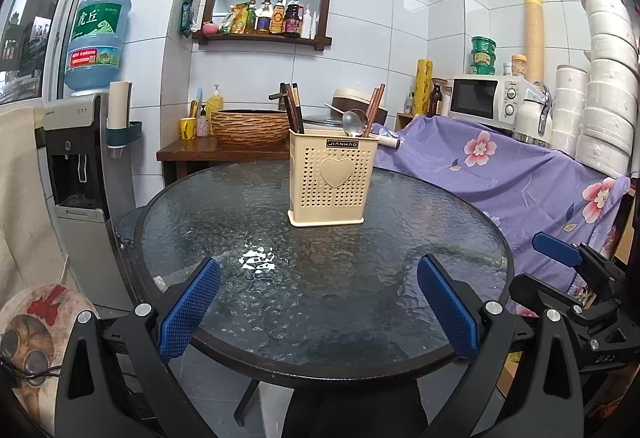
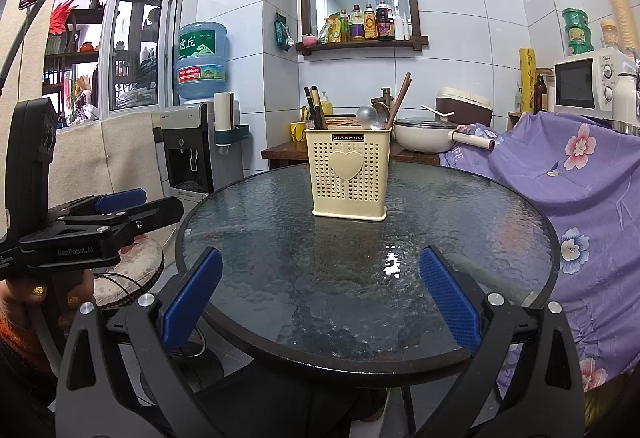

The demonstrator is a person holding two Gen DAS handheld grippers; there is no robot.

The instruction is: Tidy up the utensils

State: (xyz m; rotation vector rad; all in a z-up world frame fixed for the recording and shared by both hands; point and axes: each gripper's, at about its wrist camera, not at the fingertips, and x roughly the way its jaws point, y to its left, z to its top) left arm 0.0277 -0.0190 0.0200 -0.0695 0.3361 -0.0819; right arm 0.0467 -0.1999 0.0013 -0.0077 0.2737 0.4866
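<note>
- Blue-padded left gripper (image 1: 318, 312): jaws spread wide, nothing between them, held above the near rim of the table.
- Blue-padded right gripper (image 2: 320, 306): jaws likewise spread wide and empty, above the near rim; visible also from the left wrist view at the right edge, beside the table.
- Hand (image 2: 38, 302) at the lower left of the right wrist view, wrapped around the handle of the left gripper.
- Round glass table (image 1: 224, 222): textured top, dark rim, bare apart from one item.
- Cream utensil holder (image 1: 333, 181): perforated plastic, heart emblem on the front face, upright on the far half of the table, well apart from both grippers.
- Dark chopsticks (image 1: 292, 109): standing in the left compartment of the holder, tilted slightly.
- Metal ladle (image 1: 354, 121) and brown chopsticks (image 1: 376, 103): standing in the right compartment, leaning right.
- Purple floral cloth (image 1: 500, 173): draped over furniture right of the table.
- Water dispenser (image 2: 192, 141): against the tiled wall at left, blue bottle on top.
- Microwave (image 1: 480, 97): at far right, behind the cloth.
- Wooden wall shelf (image 1: 266, 3): farthest back, loaded with bottles.
</note>
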